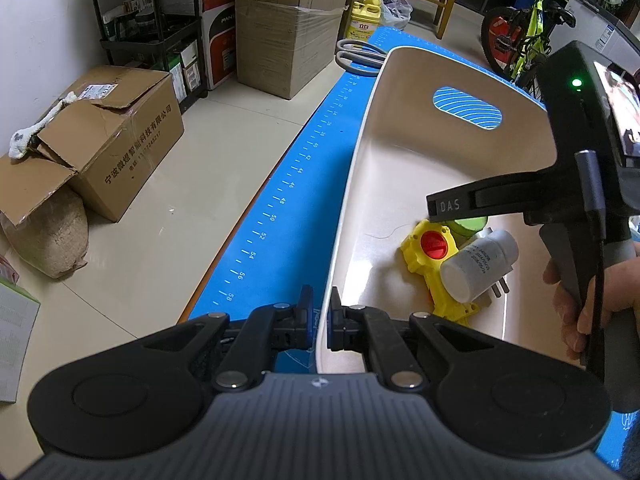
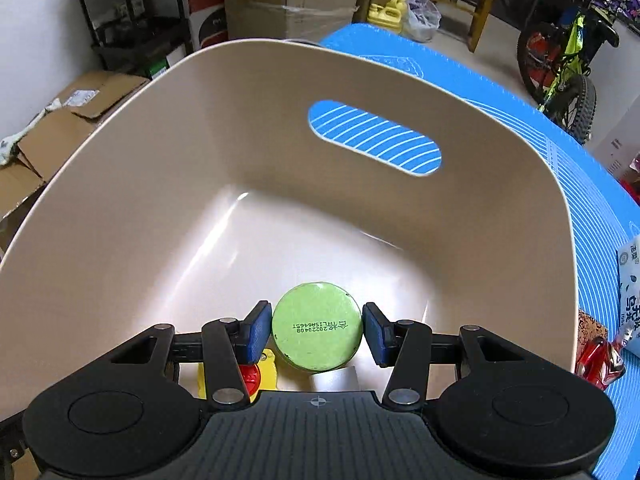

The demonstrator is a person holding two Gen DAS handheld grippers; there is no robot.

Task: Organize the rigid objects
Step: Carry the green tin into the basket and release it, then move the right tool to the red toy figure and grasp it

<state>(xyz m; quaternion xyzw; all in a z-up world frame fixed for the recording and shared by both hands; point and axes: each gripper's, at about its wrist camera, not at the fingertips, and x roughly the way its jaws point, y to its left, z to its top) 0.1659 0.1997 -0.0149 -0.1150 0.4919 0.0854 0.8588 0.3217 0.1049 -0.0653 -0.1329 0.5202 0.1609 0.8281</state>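
A beige plastic basin (image 1: pixel 360 152) (image 2: pixel 160 168) stands on the blue mat (image 1: pixel 304 168). My left gripper (image 1: pixel 319 320) is shut on the basin's near rim. Inside lie a yellow toy with a red knob (image 1: pixel 420 260) and a white cylinder with plug prongs (image 1: pixel 476 268). My right gripper (image 2: pixel 317 330) reaches into the basin from above with its pads on either side of a green round tin (image 2: pixel 317 326). The right pad seems slightly apart from the tin. The tin also shows in the left wrist view (image 1: pixel 470 224), under the right gripper's finger (image 1: pixel 448 204).
Grey scissors (image 1: pixel 356 56) lie on the mat beyond the basin. A white packet (image 2: pixel 632 292) and a red toy (image 2: pixel 600 360) lie on the mat right of the basin. Cardboard boxes (image 1: pixel 116 136), a rack and a bicycle (image 1: pixel 524 40) stand on the floor around.
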